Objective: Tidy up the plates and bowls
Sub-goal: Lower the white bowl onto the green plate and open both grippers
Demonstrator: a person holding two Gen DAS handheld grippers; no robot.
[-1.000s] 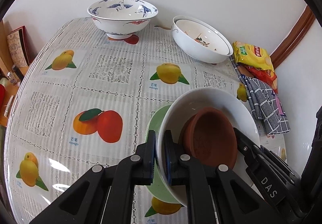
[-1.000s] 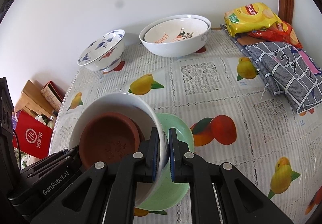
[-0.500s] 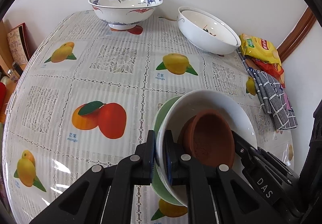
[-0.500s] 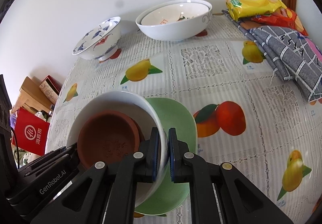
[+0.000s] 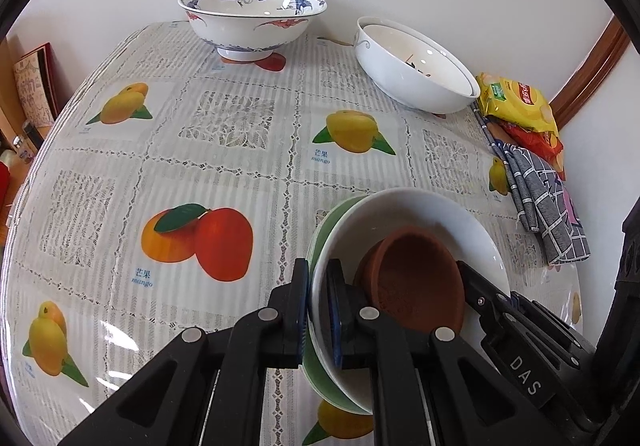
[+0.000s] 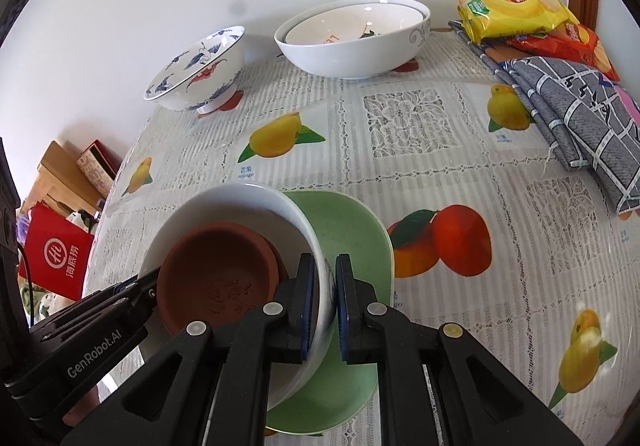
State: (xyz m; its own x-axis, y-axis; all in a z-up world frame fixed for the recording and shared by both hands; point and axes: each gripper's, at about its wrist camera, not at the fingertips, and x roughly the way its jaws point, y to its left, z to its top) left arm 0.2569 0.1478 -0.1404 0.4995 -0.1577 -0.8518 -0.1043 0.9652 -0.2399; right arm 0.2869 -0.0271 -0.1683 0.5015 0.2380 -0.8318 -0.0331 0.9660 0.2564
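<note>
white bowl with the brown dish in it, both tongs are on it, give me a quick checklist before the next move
1. Left tongs clamped on the white bowl rim: ok.
2. Right tongs clamped on the opposite side of the rim: ok.
3. Brown dish seated inside the bowl: ok, though it sits tilted.
4. Green plate directly under the bowl: ok.
5. Bowl resting on the plate or lifted off it: cannot tell.
6. Stacked white bowls and blue-patterned bowl well apart, at the far edge: ok.

White bowl [image 5: 404, 213] tilted on green plate [image 6: 344, 221], brown dish [image 5: 416, 278] inside (nested)
</note>
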